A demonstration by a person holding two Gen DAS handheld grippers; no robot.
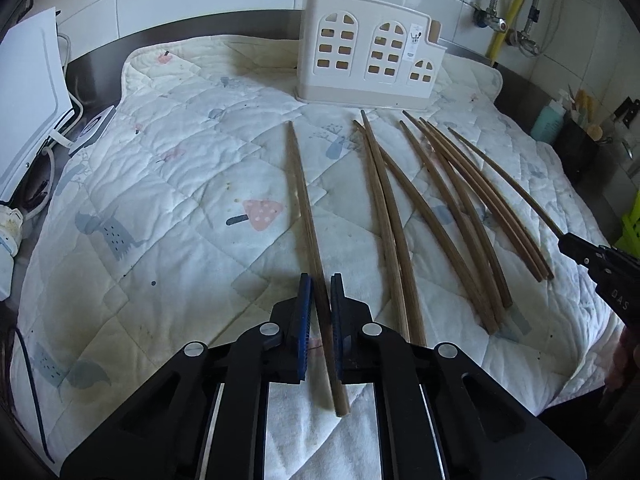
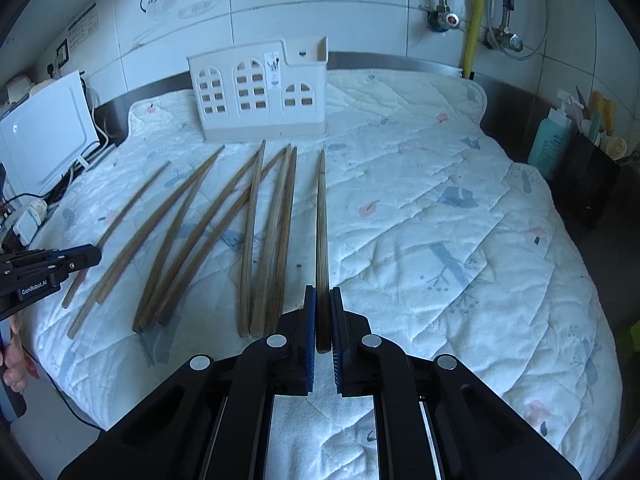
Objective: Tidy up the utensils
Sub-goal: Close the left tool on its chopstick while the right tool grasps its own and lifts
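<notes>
Several brown wooden chopsticks lie on a white quilted mat (image 1: 168, 184), pointing toward a white house-shaped utensil holder (image 1: 368, 52) at the back, also in the right wrist view (image 2: 256, 96). My left gripper (image 1: 320, 292) is closed around the leftmost chopstick (image 1: 304, 200), near its thick end. My right gripper (image 2: 322, 300) is closed around the rightmost chopstick (image 2: 321, 216). The right gripper also shows in the left wrist view (image 1: 568, 242), the left gripper in the right wrist view (image 2: 94, 256). The other chopsticks (image 2: 192, 236) lie between.
A white appliance (image 2: 48, 136) with cables stands at the left. A teal bottle (image 2: 550, 140) and a dark utensil pot (image 2: 592, 176) stand at the right. Pipes and a yellow hose (image 2: 474, 16) run on the tiled wall. A steel counter rim borders the mat.
</notes>
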